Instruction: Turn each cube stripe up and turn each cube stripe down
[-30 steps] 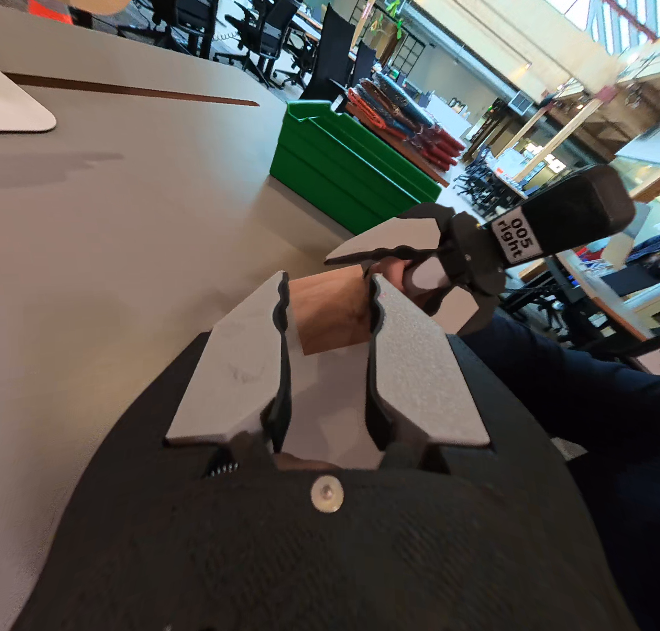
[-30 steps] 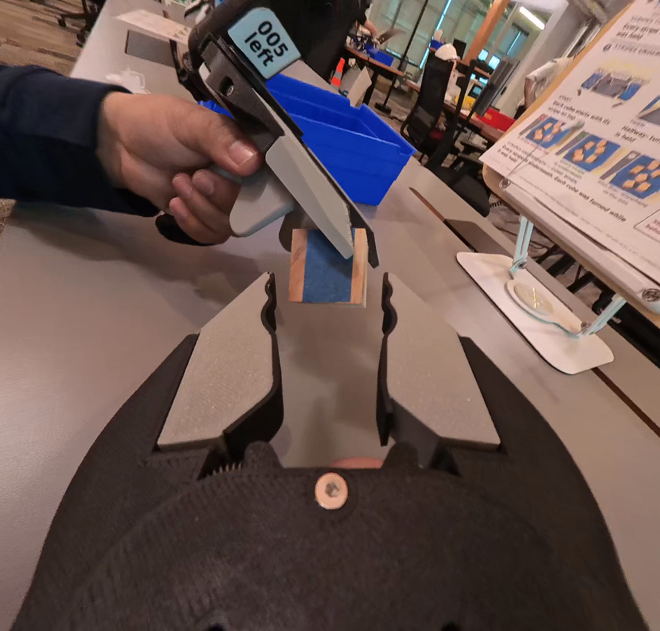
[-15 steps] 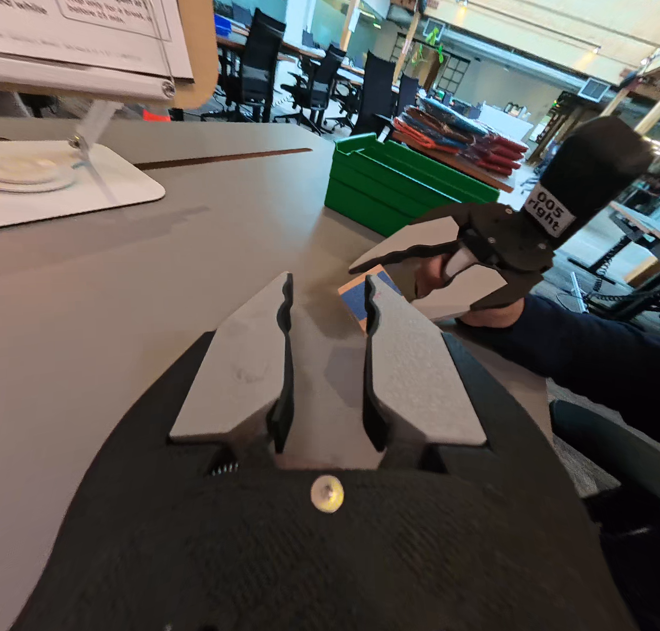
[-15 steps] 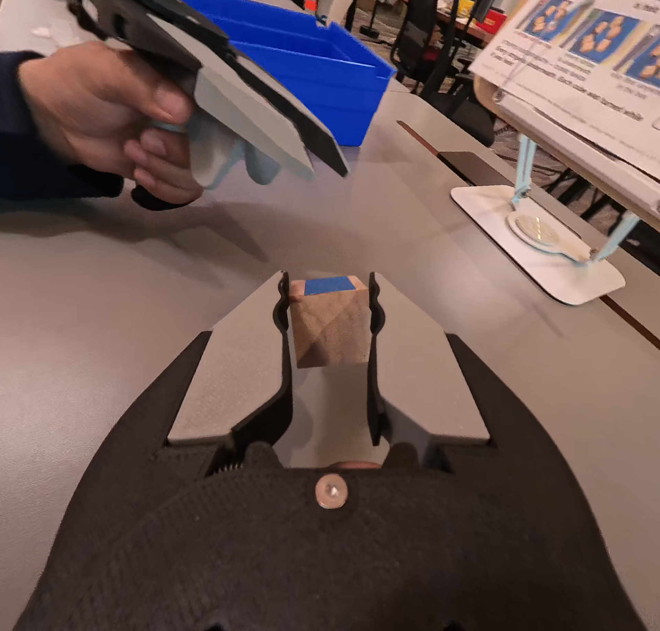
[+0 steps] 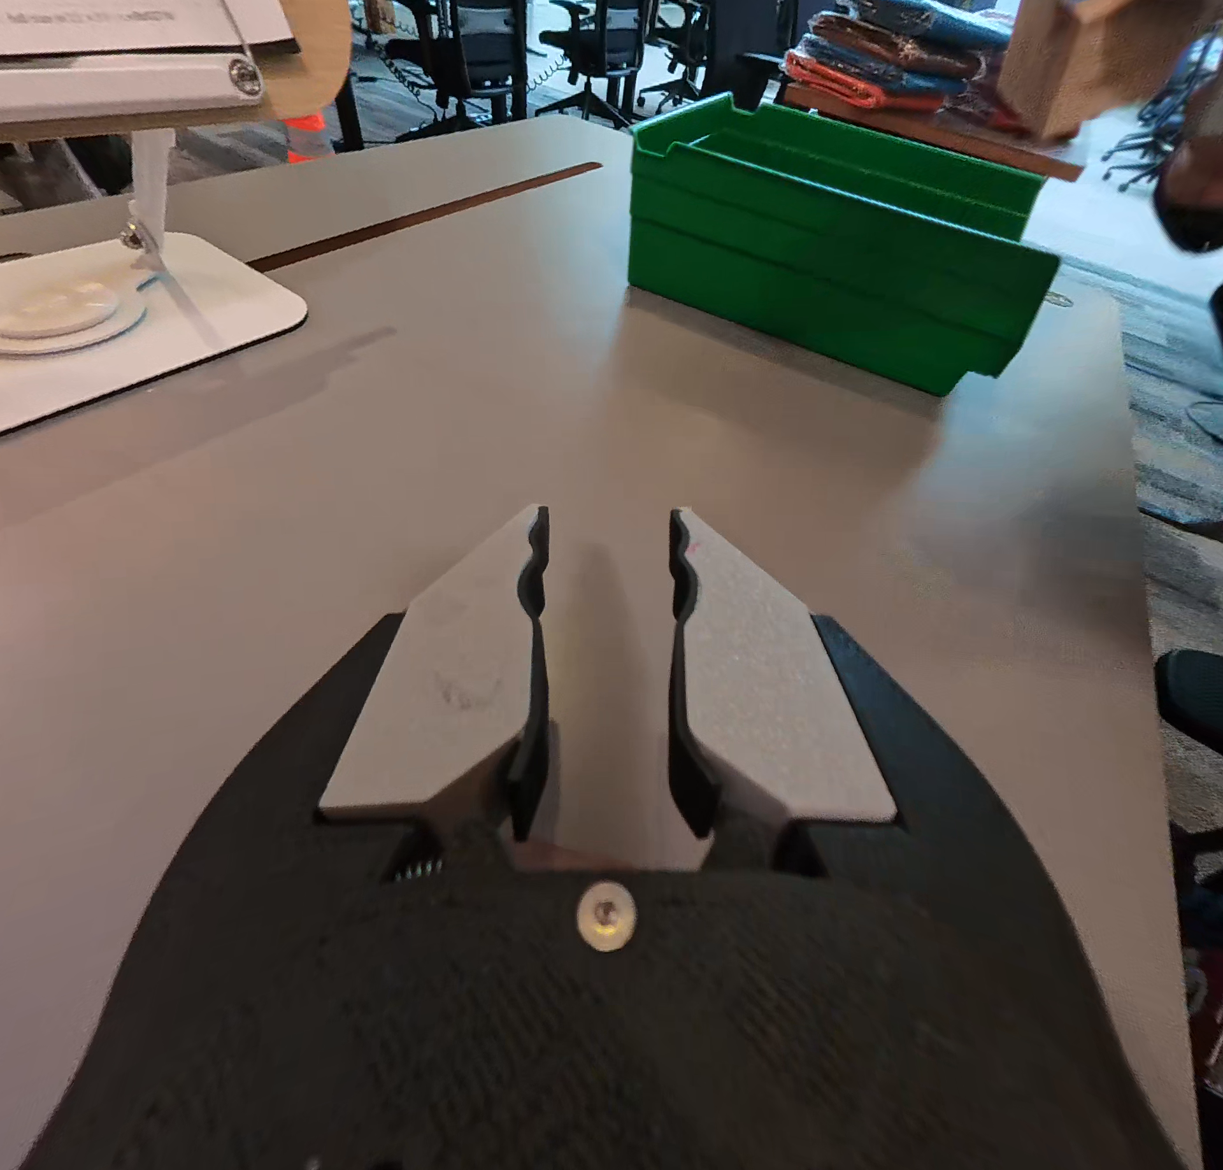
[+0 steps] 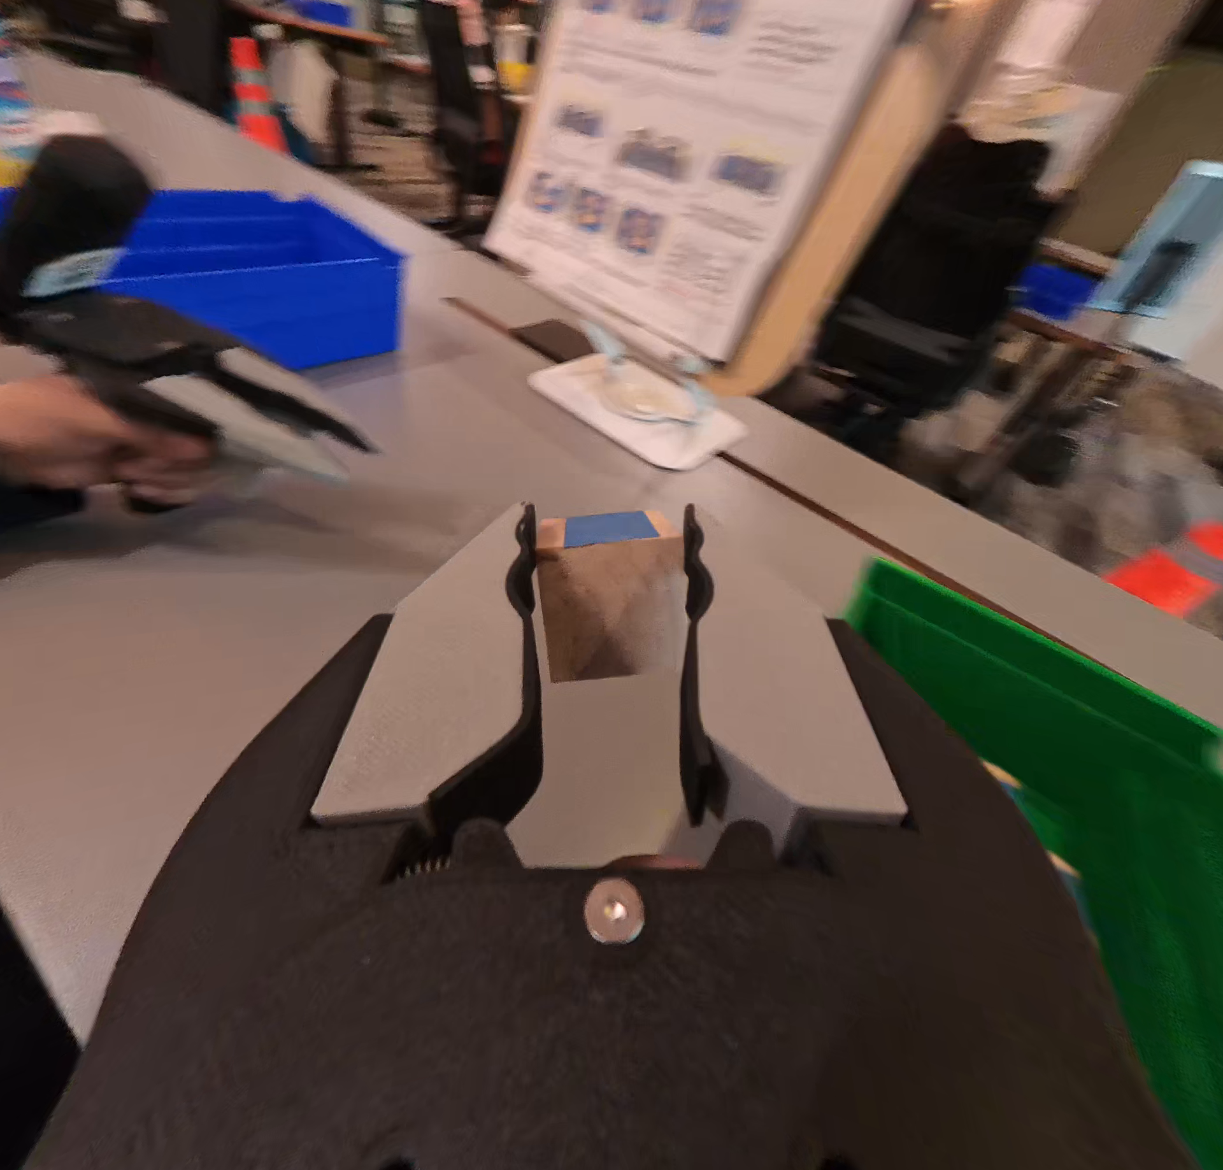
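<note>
A wooden cube (image 6: 605,599) with a blue stripe on its top face sits between the fingers of my right gripper (image 6: 607,519), which is shut on it and holds it above the grey table. The cube also shows blurred at the top right of the left wrist view (image 5: 1085,33), high above the table. My left gripper (image 5: 607,519) is open a little and empty, low over the bare table. It also shows at the left of the right wrist view (image 6: 291,430), held by a hand, apart from the cube.
A green bin (image 5: 827,258) stands at the far right of the table and shows close on the right in the right wrist view (image 6: 1059,741). A blue bin (image 6: 265,278) stands at the far left. An instruction board on a white stand (image 6: 662,410) stands at the back.
The left gripper let the cube go and drew back to the left. The right gripper shut on the cube, stripe up, and carried it up and to the right, near the green bin.
</note>
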